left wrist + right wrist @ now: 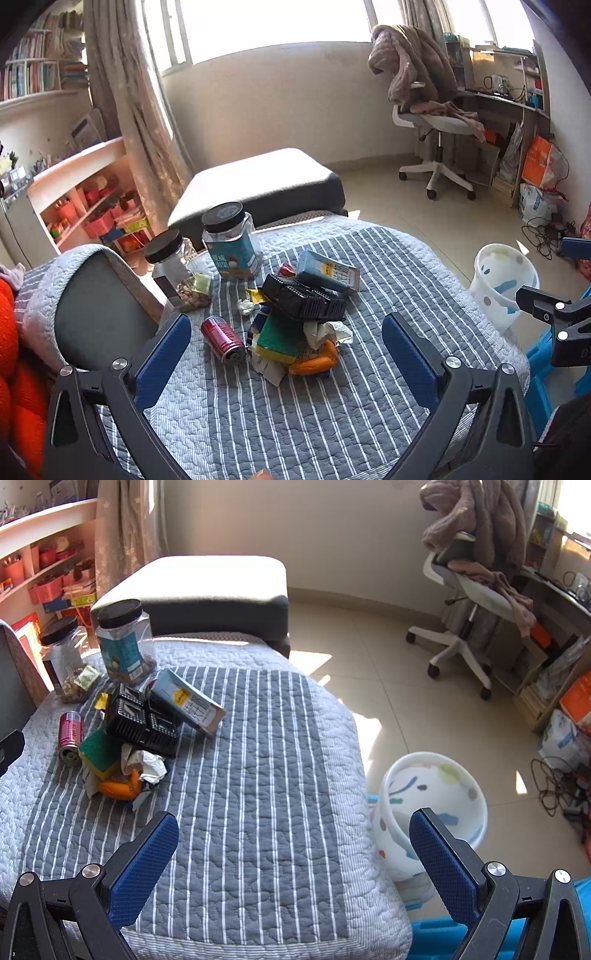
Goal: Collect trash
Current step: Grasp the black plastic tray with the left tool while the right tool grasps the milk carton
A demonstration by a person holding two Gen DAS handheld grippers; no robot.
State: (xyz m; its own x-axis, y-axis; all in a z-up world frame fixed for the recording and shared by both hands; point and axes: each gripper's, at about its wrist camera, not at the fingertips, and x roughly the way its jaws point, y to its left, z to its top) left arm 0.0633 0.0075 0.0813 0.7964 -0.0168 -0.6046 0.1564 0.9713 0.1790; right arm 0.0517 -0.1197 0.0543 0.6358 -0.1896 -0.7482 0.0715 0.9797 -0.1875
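A heap of trash lies on the grey striped quilt [280, 417]: a black plastic tray [303, 301], a blue carton [327, 271], a green-and-yellow sponge [277, 339], an orange wrapper [314, 363], crumpled paper [325, 332] and a red can [223, 339] on its side. My left gripper [287, 339] is open just before the heap, empty. My right gripper [293, 843] is open and empty over the quilt's right side, with the heap [140, 720] to its far left. A white spotted bin [432, 808] stands on the floor at the right; it also shows in the left wrist view [504, 284].
Two black-lidded jars [231, 240] [171, 266] stand behind the heap. A grey ottoman [258, 184] is beyond the quilt. An office chair [432, 110] draped with a blanket, a desk and cables are at the far right. Shelves [88, 199] are at the left.
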